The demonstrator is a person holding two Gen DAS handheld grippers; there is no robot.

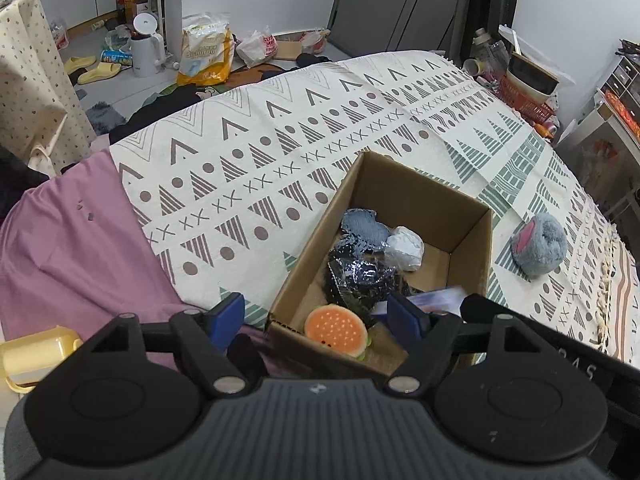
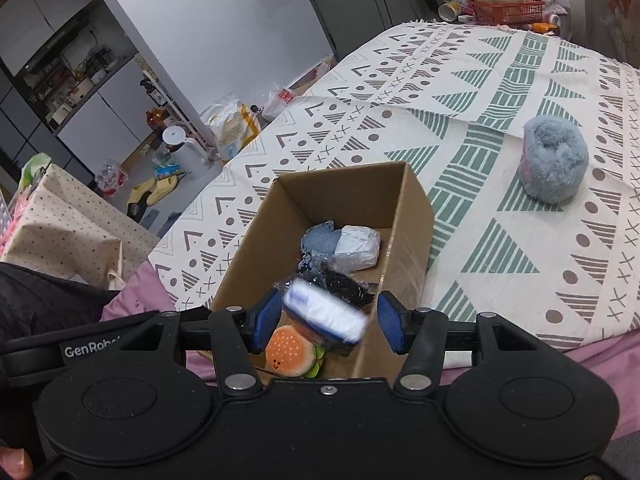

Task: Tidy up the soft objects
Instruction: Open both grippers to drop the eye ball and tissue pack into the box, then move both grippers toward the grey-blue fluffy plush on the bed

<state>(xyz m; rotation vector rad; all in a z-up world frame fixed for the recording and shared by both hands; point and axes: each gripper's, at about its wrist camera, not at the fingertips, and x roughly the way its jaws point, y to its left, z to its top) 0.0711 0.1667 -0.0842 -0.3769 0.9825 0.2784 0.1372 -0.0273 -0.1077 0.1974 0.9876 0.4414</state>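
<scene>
Wrapped packet [image 2: 326, 314] blurs between right tongs [image 2: 326, 322]; left view barely shows it.

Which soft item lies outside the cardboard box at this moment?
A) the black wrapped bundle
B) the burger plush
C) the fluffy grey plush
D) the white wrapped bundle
C: the fluffy grey plush rests on the patterned blanket to the right of the cardboard box, apart from it.
</scene>
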